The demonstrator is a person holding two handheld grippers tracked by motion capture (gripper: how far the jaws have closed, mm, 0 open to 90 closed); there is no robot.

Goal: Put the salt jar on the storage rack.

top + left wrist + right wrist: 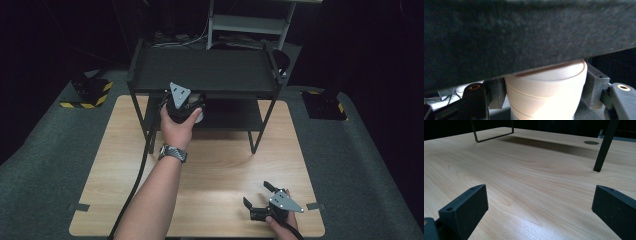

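Right now my left gripper (192,111) is clamped on a pale, cream-white cup (546,92), its jaws pressing the cup's two sides. Seen along those jaws, the cup is smooth and round, widest at the top, with two thin ridges ringing its wall and a glare washing out its lower part; the rim tilts a little. It sits just under the front edge of the top shelf (524,35) of a black rack (200,67), a dark, faintly speckled board that crosses the whole upper part of the left gripper view. From above, a sliver of the cup shows white beside my left hand (176,130), at the rack's front left, over its lower shelf.

My right gripper (266,201) lies low near the table's front right corner, jaws wide apart with bare wood between them.

The table (225,170) is light wood with a flowing grain and a soft sheen; the rack's thin black legs (603,147) stand on it. Around it lies grey carpet with yellow-black striped stand bases, a pale metal frame behind, and darkness beyond.
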